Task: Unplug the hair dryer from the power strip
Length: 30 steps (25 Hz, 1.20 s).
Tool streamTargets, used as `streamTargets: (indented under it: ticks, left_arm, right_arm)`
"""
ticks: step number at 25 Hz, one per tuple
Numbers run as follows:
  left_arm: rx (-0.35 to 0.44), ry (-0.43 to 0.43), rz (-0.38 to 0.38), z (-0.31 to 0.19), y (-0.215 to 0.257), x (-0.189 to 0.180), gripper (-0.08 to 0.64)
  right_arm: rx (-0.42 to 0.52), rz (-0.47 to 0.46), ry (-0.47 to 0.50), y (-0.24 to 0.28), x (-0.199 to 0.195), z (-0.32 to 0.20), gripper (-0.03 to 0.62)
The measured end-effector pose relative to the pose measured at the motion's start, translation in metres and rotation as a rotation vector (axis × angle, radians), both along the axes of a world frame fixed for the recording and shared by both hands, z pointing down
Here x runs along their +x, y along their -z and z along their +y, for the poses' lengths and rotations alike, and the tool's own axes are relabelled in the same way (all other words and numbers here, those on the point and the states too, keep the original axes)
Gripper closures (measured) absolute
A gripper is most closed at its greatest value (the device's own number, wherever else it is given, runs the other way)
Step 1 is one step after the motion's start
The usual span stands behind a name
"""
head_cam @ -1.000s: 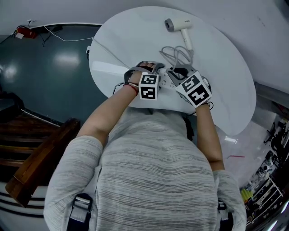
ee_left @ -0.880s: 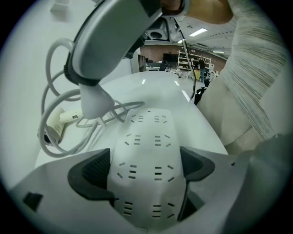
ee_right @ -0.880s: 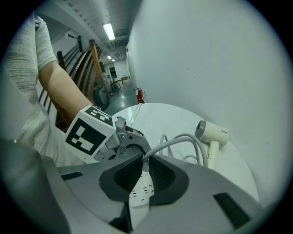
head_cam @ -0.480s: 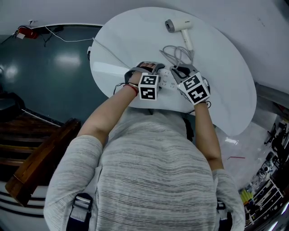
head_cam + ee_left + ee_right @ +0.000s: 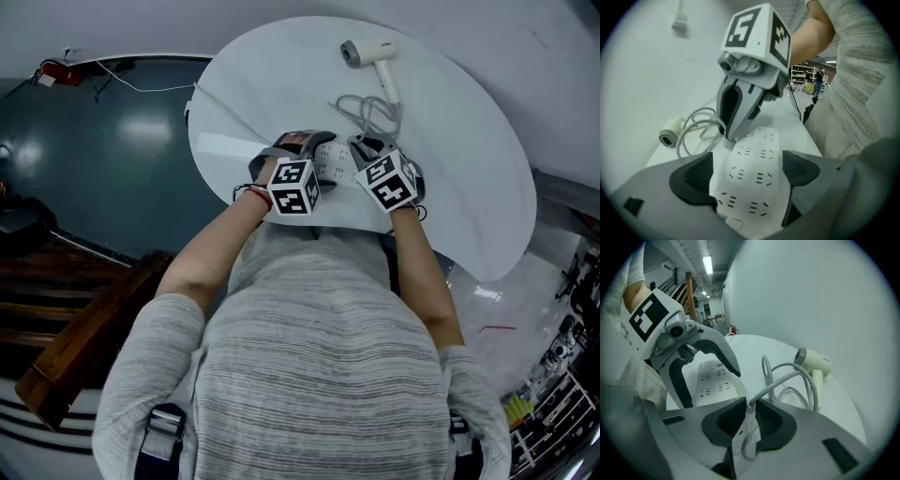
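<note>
A white power strip (image 5: 752, 171) lies on the round white table (image 5: 450, 159), and my left gripper (image 5: 750, 183) is shut on it, one pad on each long side. My right gripper (image 5: 749, 416) is shut on the hair dryer's white plug (image 5: 746, 425), where the cord leaves it. In the left gripper view, its fingertips (image 5: 729, 133) come down at the strip's far end. Whether the plug sits in a socket is hidden. The grey cord (image 5: 787, 378) loops away to the white hair dryer (image 5: 370, 56), which lies at the table's far side. In the head view the strip (image 5: 336, 161) shows between both marker cubes.
The table's near edge is right under my forearms. A dark floor (image 5: 112, 159) lies to the left, with a thin cable and a red object (image 5: 52, 70) on it. Wooden stairs (image 5: 66, 309) stand at the lower left, and cluttered shelving (image 5: 553, 384) at the lower right.
In the head view both grippers have shifted slightly left over the strip, and the right one has dropped lower. Both grips look unchanged.
</note>
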State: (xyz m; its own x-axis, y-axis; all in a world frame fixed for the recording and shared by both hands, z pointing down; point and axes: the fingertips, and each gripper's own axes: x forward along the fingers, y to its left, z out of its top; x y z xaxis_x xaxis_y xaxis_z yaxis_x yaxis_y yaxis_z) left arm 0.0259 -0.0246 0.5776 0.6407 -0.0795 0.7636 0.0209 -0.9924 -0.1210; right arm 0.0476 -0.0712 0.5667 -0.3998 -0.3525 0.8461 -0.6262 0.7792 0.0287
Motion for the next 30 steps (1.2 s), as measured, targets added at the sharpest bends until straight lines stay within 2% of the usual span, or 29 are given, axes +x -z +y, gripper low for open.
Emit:
streamTargets:
  ticks: [3,9,13,16,18,21,22,24,27,30]
  left_arm:
    - [-0.03,0.053,0.067,0.001,0.015,-0.001,0.103]
    - [-0.094,0.145,0.167,0.008,0.041,-0.012,0.104]
    - [-0.135,0.219,0.257,0.01,0.064,-0.021,0.104]
    - [-0.175,0.265,0.335,0.015,0.085,-0.028,0.109]
    - [-0.187,0.276,0.387,0.019,0.102,-0.032,0.169]
    - [-0.184,0.291,0.48,0.023,0.129,-0.036,0.392]
    - [-0.187,0.295,0.512,0.025,0.137,-0.037,0.463]
    - [-0.202,0.298,0.57,0.029,0.152,-0.04,0.539]
    - [-0.219,0.286,0.62,0.036,0.165,-0.042,0.554]
    - [-0.226,0.278,0.637,0.04,0.168,-0.041,0.554]
  right_arm:
    - [-0.018,-0.033,-0.021,0.0,0.0,0.002,0.53]
    - [-0.06,-0.139,-0.128,0.017,0.006,0.008,0.43]
    - [-0.059,-0.164,-0.184,0.033,0.021,0.019,0.43]
    - [-0.005,-0.248,-0.242,0.059,0.029,0.025,0.43]
    - [0.047,-0.354,-0.287,0.082,0.029,0.029,0.431]
    - [0.129,-0.523,-0.301,0.118,0.02,0.039,0.434]
    - [0.154,-0.565,-0.292,0.129,0.015,0.045,0.454]
    - [0.201,-0.621,-0.269,0.146,0.006,0.057,0.518]
    - [0.245,-0.685,-0.224,0.163,-0.009,0.075,0.544]
    - [0.27,-0.687,-0.176,0.168,-0.018,0.085,0.56]
